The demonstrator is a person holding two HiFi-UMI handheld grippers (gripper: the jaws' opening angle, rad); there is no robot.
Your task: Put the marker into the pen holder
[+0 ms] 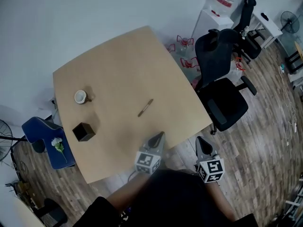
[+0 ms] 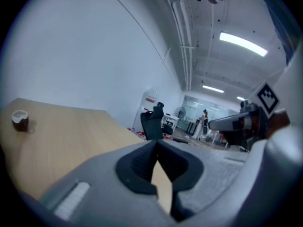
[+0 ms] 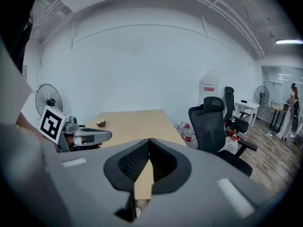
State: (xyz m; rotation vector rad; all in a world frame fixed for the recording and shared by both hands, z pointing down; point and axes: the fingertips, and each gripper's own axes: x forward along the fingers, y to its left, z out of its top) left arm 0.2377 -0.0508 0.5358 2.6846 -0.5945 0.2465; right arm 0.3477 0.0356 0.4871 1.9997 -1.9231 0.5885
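Observation:
A brown marker point(image 1: 145, 107) lies slantwise near the middle of the tan table point(image 1: 118, 65). The pen holder point(image 1: 84, 132), a dark open cube, stands near the table's front left edge. My left gripper point(image 1: 160, 136) hovers over the front edge, short of the marker, its jaws shut and empty point(image 2: 156, 143). My right gripper point(image 1: 200, 141) hangs just off the table's front right corner, also shut with nothing in it point(image 3: 149, 141). Neither gripper view shows the marker or the holder.
A small brown-and-white cup point(image 1: 81, 97) sits at the table's left, beyond the holder. A black office chair point(image 1: 222, 93) stands close to the right side. A blue chair point(image 1: 47, 136) with a white flower is at the left corner. A water dispenser point(image 1: 215, 13) stands behind.

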